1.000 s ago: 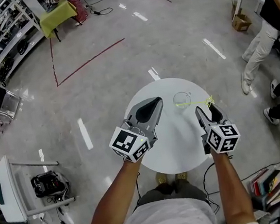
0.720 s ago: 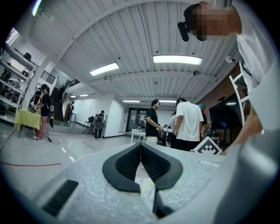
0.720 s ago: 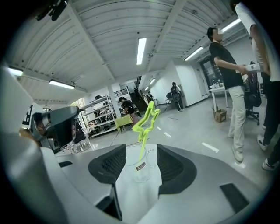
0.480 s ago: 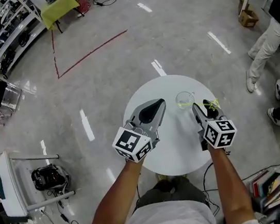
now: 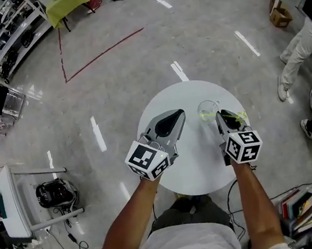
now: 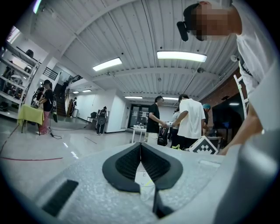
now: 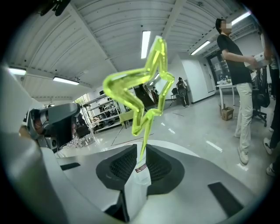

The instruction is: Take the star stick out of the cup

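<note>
Head view: clear cup (image 5: pixel 206 109) near the far edge of a round white table (image 5: pixel 191 168). Inside it only the star stick (image 5: pixel 233 118), foot in the cup, star leaning out over the rim toward the right gripper (image 5: pixel 220 116). Left gripper (image 5: pixel 177 113) just beside the cup, not touching.

Left gripper view: left gripper (image 6: pixel 140 146) with jaws pressed together, nothing between. Cup (image 6: pixel 145 186) and a sliver of yellow-green stem just past the tips.

Right gripper view: right gripper (image 7: pixel 141 151) closing round the thin stem of the stick (image 7: pixel 140 94), just under the star. A sliver of gap on each side, so no pinch yet. Cup (image 7: pixel 139 175) below the tips, otherwise empty.

Handling, as a judgement: probably light, thin, springy plastic with a smooth stem, prone to slip or twist in the pads. Best taken on the stem close under the star. Best drawn out along its own lean, to avoid dragging a light, easily tipped cup.
</note>
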The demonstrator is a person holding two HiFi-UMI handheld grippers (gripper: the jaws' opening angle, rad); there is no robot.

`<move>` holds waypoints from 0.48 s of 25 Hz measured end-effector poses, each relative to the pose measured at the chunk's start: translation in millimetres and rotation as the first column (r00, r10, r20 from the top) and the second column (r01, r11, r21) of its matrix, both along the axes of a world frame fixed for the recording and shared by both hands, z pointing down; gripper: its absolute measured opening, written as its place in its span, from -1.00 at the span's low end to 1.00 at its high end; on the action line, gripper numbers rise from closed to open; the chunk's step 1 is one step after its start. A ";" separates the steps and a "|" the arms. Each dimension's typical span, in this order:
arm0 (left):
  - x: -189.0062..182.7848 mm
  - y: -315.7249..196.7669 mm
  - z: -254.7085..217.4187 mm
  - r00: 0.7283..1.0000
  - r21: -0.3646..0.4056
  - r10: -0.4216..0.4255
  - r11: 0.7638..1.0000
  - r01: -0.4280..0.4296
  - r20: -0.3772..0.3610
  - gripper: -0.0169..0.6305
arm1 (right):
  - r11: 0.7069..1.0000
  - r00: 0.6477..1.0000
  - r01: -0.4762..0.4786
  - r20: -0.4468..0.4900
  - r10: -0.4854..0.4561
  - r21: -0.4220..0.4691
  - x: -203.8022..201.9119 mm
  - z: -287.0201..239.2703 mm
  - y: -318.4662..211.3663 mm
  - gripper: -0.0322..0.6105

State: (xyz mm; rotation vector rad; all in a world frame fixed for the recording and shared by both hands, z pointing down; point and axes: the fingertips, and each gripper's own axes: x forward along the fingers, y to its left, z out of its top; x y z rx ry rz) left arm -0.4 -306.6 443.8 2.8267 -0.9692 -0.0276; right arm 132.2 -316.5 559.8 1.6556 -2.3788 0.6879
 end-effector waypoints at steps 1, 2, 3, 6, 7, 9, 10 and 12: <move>0.3 -0.3 0.4 1.000 -0.001 0.000 1.000 0.000 0.000 -0.90 | 1.000 1.000 0.001 -0.005 -0.001 -0.001 0.2 0.1 -0.3 -0.72; 0.9 -0.7 0.5 1.000 -0.001 -0.001 1.000 0.001 -0.001 -0.90 | 1.000 1.000 0.002 -0.010 -0.002 -0.001 0.4 -0.1 -0.6 -0.76; 1.4 -1.0 0.6 1.000 -0.002 -0.001 1.000 0.001 -0.002 -0.90 | 1.000 1.000 0.004 -0.014 -0.004 -0.001 0.3 -0.8 -0.8 -0.78; 3.1 -1.2 0.9 1.000 -0.006 -0.001 1.000 0.001 -0.006 -0.90 | 1.000 1.000 0.017 -0.025 -0.016 0.002 -1.1 -3.6 -0.6 -0.82; 3.7 -1.1 1.1 1.000 -0.007 0.000 1.000 0.000 -0.006 -0.90 | 1.000 0.999 0.021 -0.027 -0.020 0.005 -1.4 -5.2 -0.5 -0.83; 4.4 0.0 1.9 1.000 -0.007 0.001 1.000 -0.001 -0.005 -0.90 | 0.999 0.999 0.030 -0.027 -0.030 0.015 -2.2 -9.8 -0.2 -0.83; 4.3 0.8 2.1 1.000 -0.007 0.001 1.000 -0.001 -0.004 -0.90 | 0.999 0.999 0.036 -0.027 -0.036 0.021 -2.6 -12.6 0.4 -0.83; 4.2 2.8 1.7 1.000 -0.006 0.000 1.000 0.000 -0.005 -0.90 | 0.998 0.998 0.049 -0.026 -0.049 0.033 -3.4 -19.0 2.0 -0.83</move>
